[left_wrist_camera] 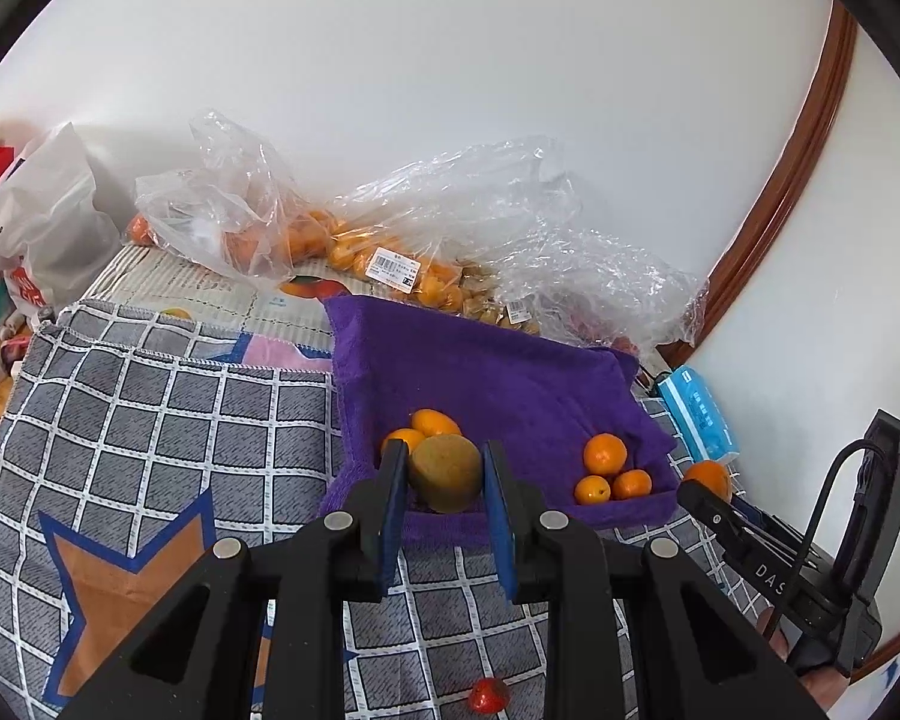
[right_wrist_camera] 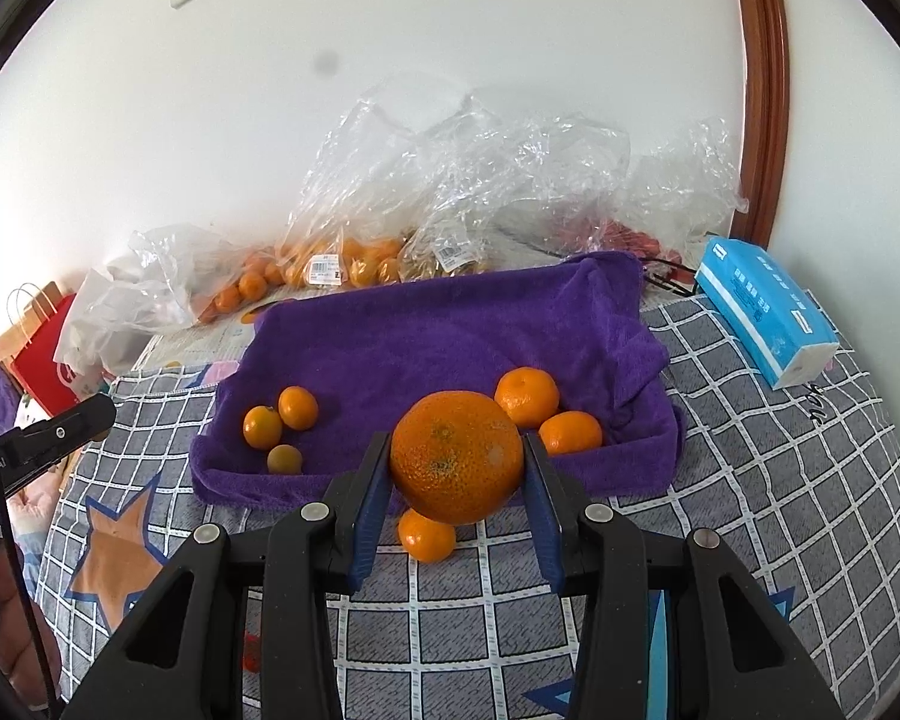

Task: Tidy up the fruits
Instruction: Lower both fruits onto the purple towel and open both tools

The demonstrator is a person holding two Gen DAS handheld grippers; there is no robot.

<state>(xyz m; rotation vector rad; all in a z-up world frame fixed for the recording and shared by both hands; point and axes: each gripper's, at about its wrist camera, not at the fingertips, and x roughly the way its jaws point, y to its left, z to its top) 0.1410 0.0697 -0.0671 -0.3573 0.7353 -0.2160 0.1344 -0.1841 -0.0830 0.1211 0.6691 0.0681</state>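
The right tongs (right_wrist_camera: 456, 468) are clamped on a big orange (right_wrist_camera: 456, 457), with the purple towel (right_wrist_camera: 450, 330) just ahead and its orange cluster (right_wrist_camera: 546, 414) ahead-right. The left tongs (left_wrist_camera: 441, 471) grip a kiwi (left_wrist_camera: 444, 473) over the towel's near-left edge beside two kumquats (left_wrist_camera: 420, 429).

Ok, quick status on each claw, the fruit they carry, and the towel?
Left claw: shut on brownish round kiwi.
Right claw: shut on large dimpled orange.
Purple terry towel: spread flat, small oranges grouped on both sides.
Small loose tangerine: on checked cloth, off towel.
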